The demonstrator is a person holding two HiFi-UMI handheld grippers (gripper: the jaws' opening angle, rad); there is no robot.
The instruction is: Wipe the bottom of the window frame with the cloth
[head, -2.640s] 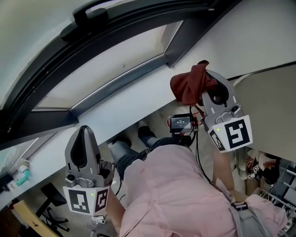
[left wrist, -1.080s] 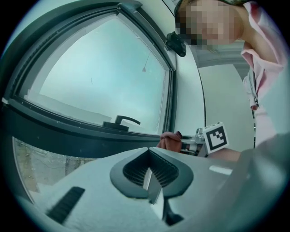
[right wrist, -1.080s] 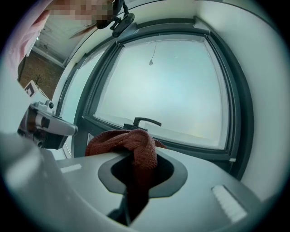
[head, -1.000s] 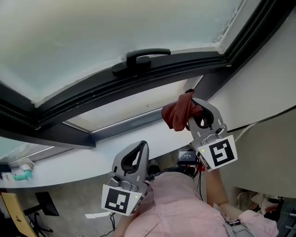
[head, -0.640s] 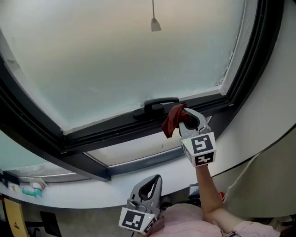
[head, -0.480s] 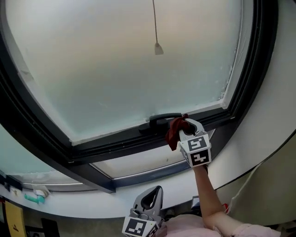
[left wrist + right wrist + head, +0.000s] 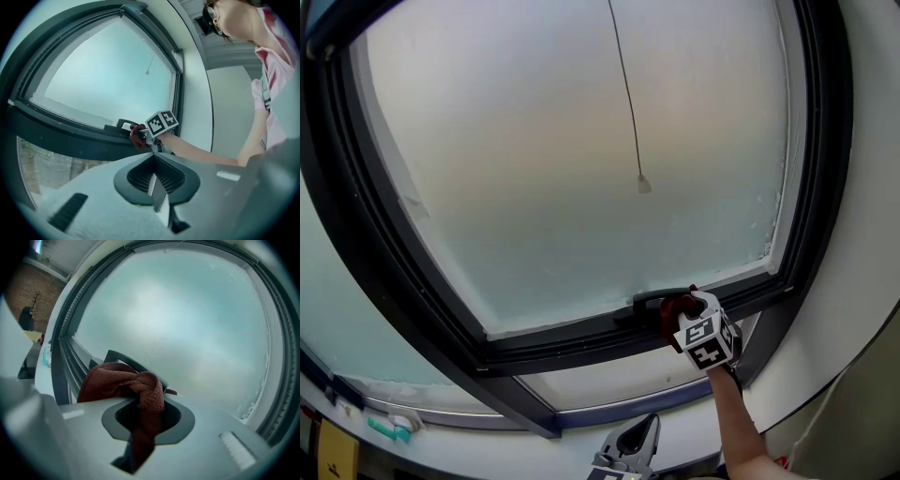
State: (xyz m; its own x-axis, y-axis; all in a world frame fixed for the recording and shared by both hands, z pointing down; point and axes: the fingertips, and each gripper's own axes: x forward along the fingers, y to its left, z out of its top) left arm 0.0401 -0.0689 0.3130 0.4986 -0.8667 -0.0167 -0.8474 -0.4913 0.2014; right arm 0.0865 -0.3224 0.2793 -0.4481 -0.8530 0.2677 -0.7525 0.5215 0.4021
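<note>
One gripper mattered: the right gripper [image 7: 686,317] was clamped on the bunched red cloth [image 7: 672,307], which sat at the dark bottom bar of the window frame [image 7: 572,339], just beside the handle [image 7: 649,298]. That bar ran long from left to right, and most of its length lay to the left of the cloth, so the wipe would likely need to travel that way. The left gripper [image 7: 630,452], jaws together on nothing, hung well below the frame.
</note>
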